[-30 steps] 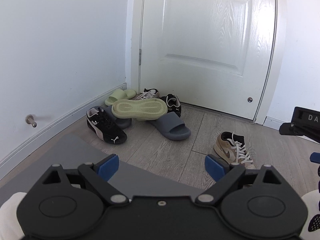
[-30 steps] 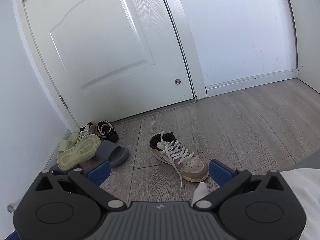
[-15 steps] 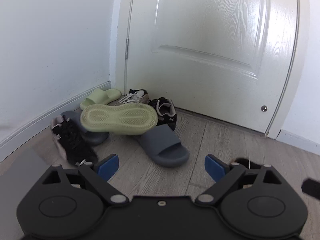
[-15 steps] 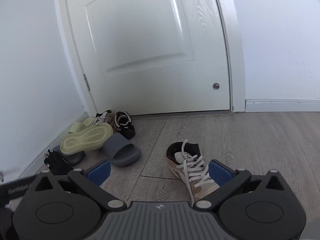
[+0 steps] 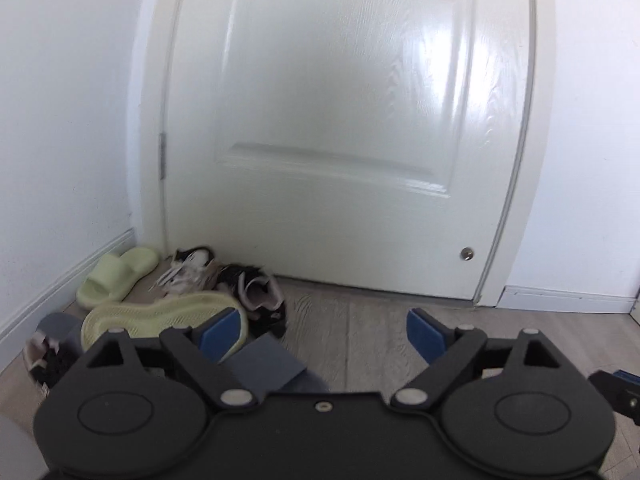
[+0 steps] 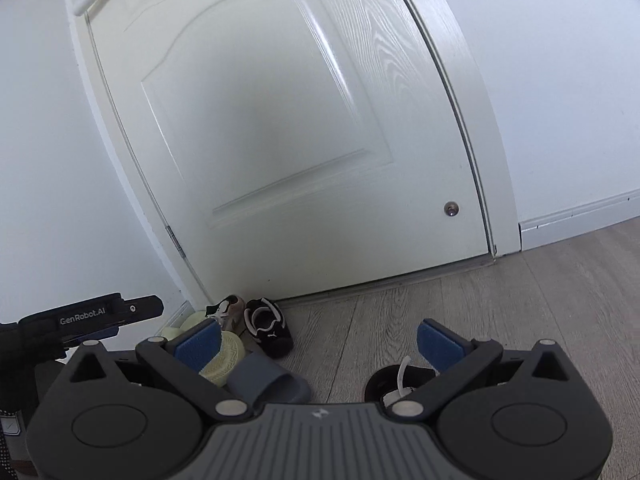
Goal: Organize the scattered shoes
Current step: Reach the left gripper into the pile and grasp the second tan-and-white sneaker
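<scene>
Ribbed pale-green slide sole [image 5: 160, 316] rests across smooth grey slide [image 5: 264, 364].

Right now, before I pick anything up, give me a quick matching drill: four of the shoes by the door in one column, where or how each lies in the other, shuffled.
Things:
1. green slide
2. upturned green slide
3. grey slide
4. black sneaker

Places:
A. sole up, leaning on other shoes
B. nearest the right gripper, partly behind its body
C. upright by the baseboard
D. upright near the door's bottom edge

Pairs: 1-C, 2-A, 3-B, 4-D
</scene>
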Motion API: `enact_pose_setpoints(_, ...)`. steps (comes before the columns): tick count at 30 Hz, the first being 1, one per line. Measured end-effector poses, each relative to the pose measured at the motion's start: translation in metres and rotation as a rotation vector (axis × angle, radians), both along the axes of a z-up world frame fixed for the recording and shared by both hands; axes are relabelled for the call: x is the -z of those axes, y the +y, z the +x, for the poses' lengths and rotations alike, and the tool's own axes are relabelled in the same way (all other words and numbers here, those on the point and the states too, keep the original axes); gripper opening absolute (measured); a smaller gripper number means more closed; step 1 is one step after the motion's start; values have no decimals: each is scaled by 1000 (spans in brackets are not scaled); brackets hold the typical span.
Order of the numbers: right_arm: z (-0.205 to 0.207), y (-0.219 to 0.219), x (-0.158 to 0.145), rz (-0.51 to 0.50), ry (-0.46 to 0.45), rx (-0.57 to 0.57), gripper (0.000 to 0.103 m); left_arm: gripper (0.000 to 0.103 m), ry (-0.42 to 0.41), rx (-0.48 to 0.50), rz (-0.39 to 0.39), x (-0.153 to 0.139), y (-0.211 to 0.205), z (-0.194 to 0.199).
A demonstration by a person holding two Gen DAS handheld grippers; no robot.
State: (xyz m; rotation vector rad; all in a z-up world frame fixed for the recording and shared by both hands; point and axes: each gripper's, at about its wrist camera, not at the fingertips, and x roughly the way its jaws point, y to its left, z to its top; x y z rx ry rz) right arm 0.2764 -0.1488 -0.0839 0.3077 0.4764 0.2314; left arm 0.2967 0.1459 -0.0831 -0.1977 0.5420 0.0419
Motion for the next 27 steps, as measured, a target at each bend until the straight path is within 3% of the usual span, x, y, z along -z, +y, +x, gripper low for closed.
enact_pose_setpoints(1, -8, 6, 5, -21, -11, 13, 103, 90, 44, -8, -52, 7, 8, -14)
enact_pose_setpoints(3, -29, 19, 4, -95, 30, 22, 103, 90, 6, 5, -105, 12, 24, -43)
enact_pose_setpoints(7, -62, 41, -8, -121, 7, 24, 103, 90, -20, -55, -107, 3, 44, -75)
enact_pose_setpoints(12, -60, 61, -8, -152, 130, 100, 103, 91, -85, -75, -58, -22, 62, -90)
enact_pose_setpoints(17, -58, 79, -10, -169, 134, 90, 103, 91, -90, -70, -21, -23, 79, -81)
enact_pose_setpoints(21, -55, 97, -9, -208, 115, 37, 103, 91, -44, -121, -31, -12, 101, -64)
enact_pose_setpoints(27, -11, 128, 4, -280, 130, -40, 103, 89, 26, -155, 3, 5, 140, 11)
